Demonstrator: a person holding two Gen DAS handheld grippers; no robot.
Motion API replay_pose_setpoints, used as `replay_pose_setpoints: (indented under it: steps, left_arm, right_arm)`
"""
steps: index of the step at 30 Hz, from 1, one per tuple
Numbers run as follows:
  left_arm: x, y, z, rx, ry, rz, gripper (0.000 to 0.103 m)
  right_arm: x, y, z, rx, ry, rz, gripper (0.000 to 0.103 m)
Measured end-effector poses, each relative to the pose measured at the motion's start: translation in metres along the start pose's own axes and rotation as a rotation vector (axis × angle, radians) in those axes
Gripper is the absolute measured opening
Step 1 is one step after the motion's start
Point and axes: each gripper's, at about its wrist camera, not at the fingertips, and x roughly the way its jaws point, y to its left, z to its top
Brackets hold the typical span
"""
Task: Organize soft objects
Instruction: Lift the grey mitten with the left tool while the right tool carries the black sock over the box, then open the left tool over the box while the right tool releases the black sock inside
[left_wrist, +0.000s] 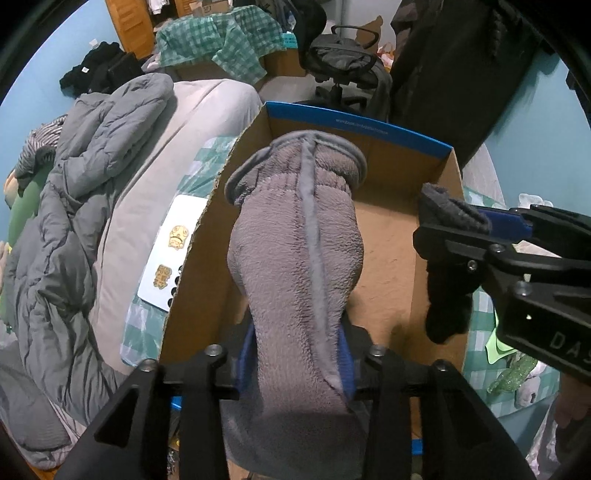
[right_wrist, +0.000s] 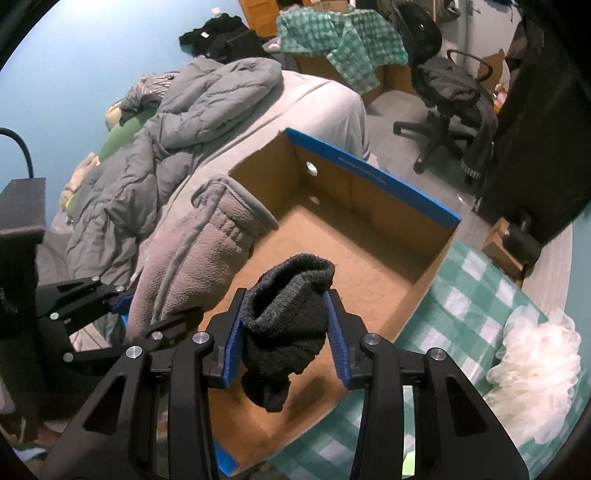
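one fuzzy grey fleece slipper sock (left_wrist: 295, 266), piped seam, cuffed, hanging over the box | one dark charcoal knit sock (right_wrist: 286, 332), bunched, above box floor | one open brown cardboard box with blue rim (right_wrist: 373, 173) on the bed | left gripper (left_wrist: 295, 363) jaws pinching fleece sock | right gripper (right_wrist: 286, 341) jaws pinching knit sock

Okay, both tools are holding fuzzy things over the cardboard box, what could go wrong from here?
The grey fleece piece hangs across the cardboard box wall beside the left tool, so it could drop outside or drape over the edge. The dark sock in the right tool might cling to the ridged pads.
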Motion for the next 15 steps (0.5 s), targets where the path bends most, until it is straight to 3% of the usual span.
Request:
replay_pose_setpoints:
  steps: [4, 6, 8, 12, 15]
  left_arm:
    - [0.001, 0.001, 0.000, -0.003, 0.001, 0.028, 0.050]
    - [0.002, 0.002, 0.000, -0.008, 0.010, 0.028, 0.051]
    - [0.001, 0.002, 0.000, -0.006, 0.011, 0.031, 0.054]
    - [-0.005, -0.001, 0.000, 0.004, -0.004, 0.050, 0.066]
    - [-0.010, -0.002, 0.000, 0.007, -0.012, 0.048, 0.068]
  right_arm:
    - [-0.003, -0.002, -0.001, 0.012, -0.011, -0.004, 0.049]
    - [-0.006, -0.002, -0.001, 0.010, -0.025, -0.022, 0.063]
    - [-0.008, -0.004, -0.001, 0.014, -0.029, -0.023, 0.069]
    - [-0.014, -0.009, -0.003, 0.026, -0.035, -0.032, 0.071]
    - [-0.019, -0.013, -0.007, 0.036, -0.037, -0.041, 0.074]
